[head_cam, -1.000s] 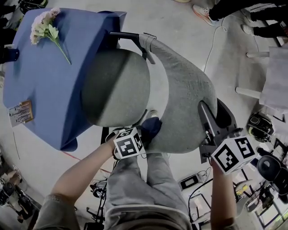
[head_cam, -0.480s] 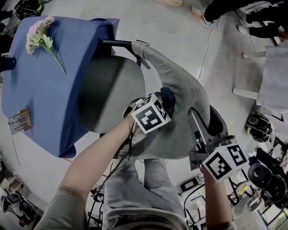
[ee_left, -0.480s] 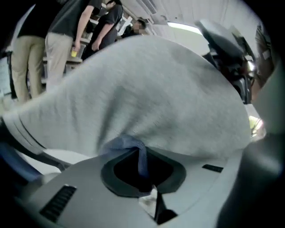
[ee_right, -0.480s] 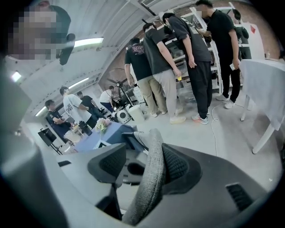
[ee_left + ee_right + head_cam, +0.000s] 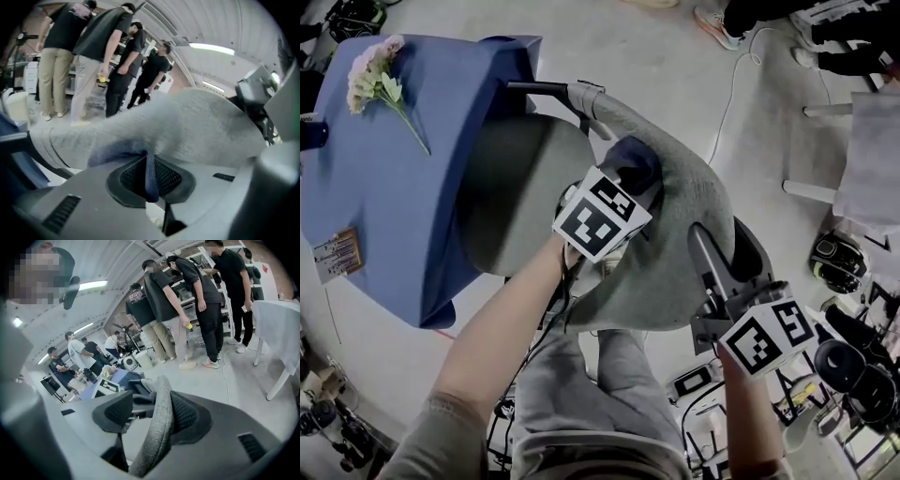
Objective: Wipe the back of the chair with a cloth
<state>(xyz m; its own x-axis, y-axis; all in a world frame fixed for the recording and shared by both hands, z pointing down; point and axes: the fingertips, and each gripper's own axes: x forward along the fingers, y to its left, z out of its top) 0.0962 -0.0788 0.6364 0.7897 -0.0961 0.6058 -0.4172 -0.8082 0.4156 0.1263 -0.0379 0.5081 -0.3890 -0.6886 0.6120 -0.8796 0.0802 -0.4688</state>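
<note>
Closest in: right gripper (image 5: 150, 416) spread wide, not squeezing. Right edge of the chair back (image 5: 675, 216) standing between the jaws, against one pad only.

A little further: left gripper (image 5: 626, 187) clenched tight on the blue cloth (image 5: 117, 151). Pressed onto the rear of the chair back, near the middle.

Probably soft, light and floppy, that blue rag. Not slippery, not easy to break. Best pinched by a fold, with a fat wad left out front for rubbing. Fuzzy-looking grey cover on the chair back, so likely to drag. Keep the pinch firm. Might turn or roll under a push, so steady by the edge.

No box, bowl or bin in sight.

Beyond the chair back: blue table (image 5: 394, 159) with flowers (image 5: 375, 75) lying on top. Furthest past the chair back: people (image 5: 206, 301) standing.
</note>
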